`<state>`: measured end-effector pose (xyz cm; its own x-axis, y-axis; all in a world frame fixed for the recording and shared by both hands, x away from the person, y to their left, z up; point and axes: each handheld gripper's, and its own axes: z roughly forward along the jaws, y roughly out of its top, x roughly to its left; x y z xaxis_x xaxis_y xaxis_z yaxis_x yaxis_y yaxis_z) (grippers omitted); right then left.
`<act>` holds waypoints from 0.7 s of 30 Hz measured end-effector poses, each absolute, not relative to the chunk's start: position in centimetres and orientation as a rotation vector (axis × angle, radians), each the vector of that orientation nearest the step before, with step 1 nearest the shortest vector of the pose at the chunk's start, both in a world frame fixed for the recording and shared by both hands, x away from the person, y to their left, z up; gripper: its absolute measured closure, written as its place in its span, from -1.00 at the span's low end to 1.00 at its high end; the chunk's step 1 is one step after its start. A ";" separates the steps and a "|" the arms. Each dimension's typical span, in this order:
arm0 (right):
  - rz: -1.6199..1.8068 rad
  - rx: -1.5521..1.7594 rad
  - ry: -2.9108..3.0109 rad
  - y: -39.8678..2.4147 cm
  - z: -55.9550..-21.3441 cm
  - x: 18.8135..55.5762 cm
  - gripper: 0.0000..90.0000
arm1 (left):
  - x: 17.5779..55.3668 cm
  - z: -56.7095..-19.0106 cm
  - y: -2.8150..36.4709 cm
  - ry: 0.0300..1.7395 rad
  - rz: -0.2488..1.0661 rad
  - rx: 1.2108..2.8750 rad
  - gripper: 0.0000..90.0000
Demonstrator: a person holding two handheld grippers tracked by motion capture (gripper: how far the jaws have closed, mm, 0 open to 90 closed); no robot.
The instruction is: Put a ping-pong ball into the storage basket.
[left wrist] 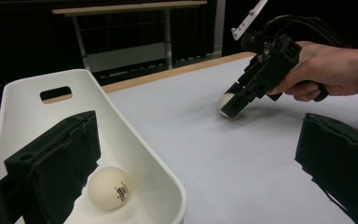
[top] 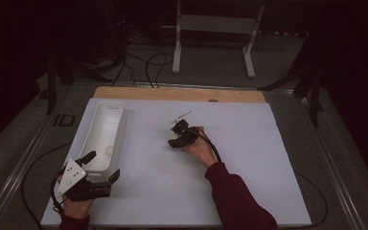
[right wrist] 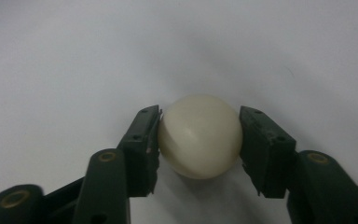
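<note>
Left tongs point(top: 101, 165) gape wide at the near end of the glossy white plastic bin point(top: 116, 106), one ball point(left wrist: 108, 187) already resting inside. Mid-surface point(top: 249, 158), the right tongs point(right wrist: 199, 135) pinch a smooth, cream ping-pong ball point(right wrist: 199, 136). Hard, slick, round: an off-centre squeeze could squirt it out and send it rolling away.

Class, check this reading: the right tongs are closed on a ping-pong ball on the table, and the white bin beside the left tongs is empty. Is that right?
Not quite. The white bin is not empty: the left gripper view shows a second ball in it. The right tongs do grip the ping-pong ball on the table.
</note>
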<state>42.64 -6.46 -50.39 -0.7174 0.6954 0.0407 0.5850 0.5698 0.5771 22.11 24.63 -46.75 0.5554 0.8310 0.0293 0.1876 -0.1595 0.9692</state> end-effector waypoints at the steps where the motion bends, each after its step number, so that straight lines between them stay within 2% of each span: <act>1: 0.856 1.076 2.608 -6.5 -50.3 42.6 0.11 | 22.1 -46.7 24.6 0.866 0.714 1.666 -1.00; 21: 0.877 1.050 2.605 -6.7 -49.4 42.4 0.12 | 22.1 -46.8 24.6 0.864 0.714 1.667 -1.00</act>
<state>42.37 -6.71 -49.44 -0.7280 0.6847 0.0351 0.5665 0.5719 0.5933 22.11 24.60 -46.75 0.5565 0.8303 0.0307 0.1864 -0.1608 0.9692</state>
